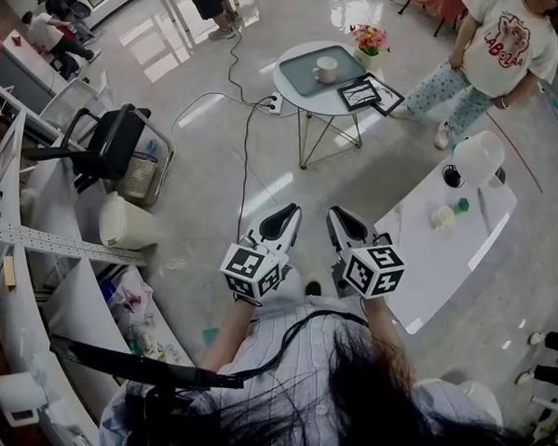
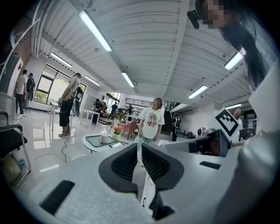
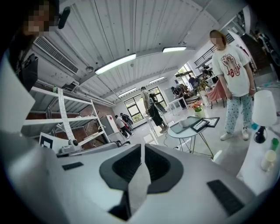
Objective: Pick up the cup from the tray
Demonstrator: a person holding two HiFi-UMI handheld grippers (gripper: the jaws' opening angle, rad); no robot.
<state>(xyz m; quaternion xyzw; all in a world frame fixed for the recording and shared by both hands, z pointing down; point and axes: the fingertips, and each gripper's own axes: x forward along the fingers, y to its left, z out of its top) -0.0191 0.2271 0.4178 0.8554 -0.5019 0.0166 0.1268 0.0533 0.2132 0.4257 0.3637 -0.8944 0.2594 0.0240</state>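
In the head view, the left gripper and right gripper are held side by side, well apart from the round table. The white cup stands there near the middle of a grey-green tray. In the left gripper view, the jaws are pressed together with nothing between them; cup and tray lie far beyond. In the right gripper view, the jaws also meet, empty. A bystander's T-shirt carries lettering too small to read.
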